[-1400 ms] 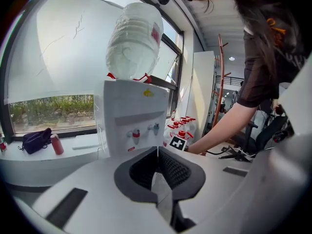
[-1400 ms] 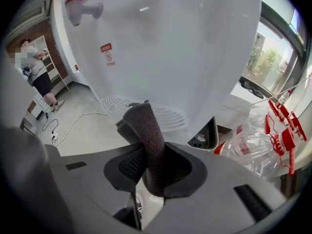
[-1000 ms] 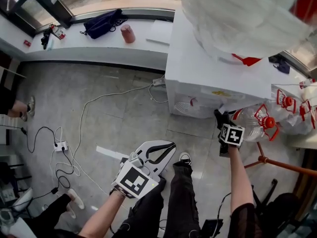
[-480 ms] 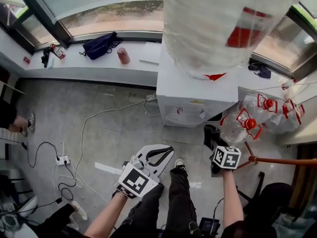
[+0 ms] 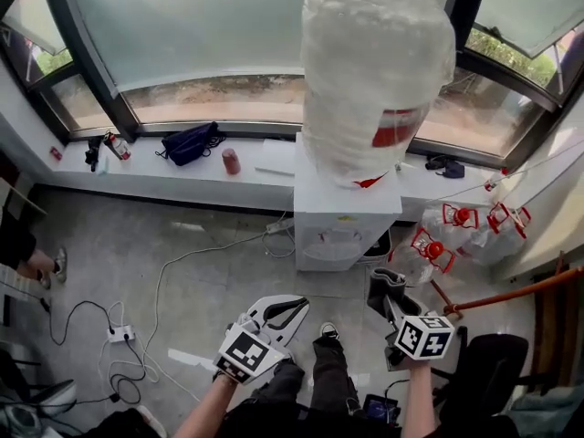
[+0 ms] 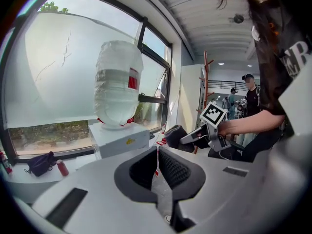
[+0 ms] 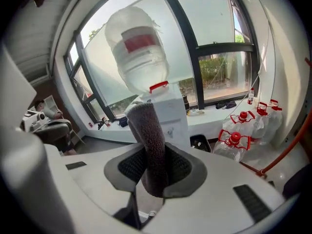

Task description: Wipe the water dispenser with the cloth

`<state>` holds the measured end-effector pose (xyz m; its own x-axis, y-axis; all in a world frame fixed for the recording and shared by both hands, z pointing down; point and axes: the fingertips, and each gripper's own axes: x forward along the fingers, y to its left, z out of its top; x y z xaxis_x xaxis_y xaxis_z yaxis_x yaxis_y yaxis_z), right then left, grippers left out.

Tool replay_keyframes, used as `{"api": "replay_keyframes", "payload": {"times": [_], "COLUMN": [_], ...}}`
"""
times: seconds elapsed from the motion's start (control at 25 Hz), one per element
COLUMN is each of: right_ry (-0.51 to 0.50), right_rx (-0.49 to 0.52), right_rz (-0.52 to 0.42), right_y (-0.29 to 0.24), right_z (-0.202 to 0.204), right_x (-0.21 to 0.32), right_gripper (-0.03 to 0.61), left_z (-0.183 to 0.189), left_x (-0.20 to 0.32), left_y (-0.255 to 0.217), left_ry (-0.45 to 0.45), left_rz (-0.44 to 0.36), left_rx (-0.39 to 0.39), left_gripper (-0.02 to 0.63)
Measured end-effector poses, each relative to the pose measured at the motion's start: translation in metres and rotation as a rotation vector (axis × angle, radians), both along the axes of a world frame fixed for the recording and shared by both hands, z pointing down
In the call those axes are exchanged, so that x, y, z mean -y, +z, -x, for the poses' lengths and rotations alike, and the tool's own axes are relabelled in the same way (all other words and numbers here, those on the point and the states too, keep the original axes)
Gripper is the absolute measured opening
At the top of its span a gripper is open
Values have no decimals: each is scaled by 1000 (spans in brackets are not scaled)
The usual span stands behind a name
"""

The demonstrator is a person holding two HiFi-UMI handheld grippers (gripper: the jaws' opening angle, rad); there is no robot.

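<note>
1 dark cloth (image 7: 148, 130) sat pinched in the right gripper (image 7: 155, 172), near the person and well apart from the white water dispenser (image 5: 342, 217) by the far window. The left gripper (image 6: 157, 162) had its jaws pressed together on nothing.

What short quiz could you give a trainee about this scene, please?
1. True or false: the left gripper holds the cloth.
2. The water dispenser stands: A) by the window; B) on a desk; C) beside a door.
3. Fill in: the right gripper is shut on the ____.
Key: 1 false, its jaws are together on nothing; 2 A; 3 cloth.
</note>
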<state>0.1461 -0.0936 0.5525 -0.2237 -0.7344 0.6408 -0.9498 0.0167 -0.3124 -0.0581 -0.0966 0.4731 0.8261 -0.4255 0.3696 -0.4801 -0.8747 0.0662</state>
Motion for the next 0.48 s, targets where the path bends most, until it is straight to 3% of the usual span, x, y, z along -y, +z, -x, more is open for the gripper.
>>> {"api": "replay_keyframes", "payload": {"times": [0.2, 0.48], "right_ry": [-4, -8], "right_rx": [27, 28], "right_rz": [-69, -85], "right_y": [-58, -87], "right_z": [39, 58], "right_x": [-42, -86], "right_gripper": [103, 103], "left_z": [25, 43], "left_x": [-46, -89], "left_y": [-23, -41], "left_ry": [2, -33], "left_rz": [-2, 19], "left_rx": [-30, -78], "left_gripper": [17, 17]}}
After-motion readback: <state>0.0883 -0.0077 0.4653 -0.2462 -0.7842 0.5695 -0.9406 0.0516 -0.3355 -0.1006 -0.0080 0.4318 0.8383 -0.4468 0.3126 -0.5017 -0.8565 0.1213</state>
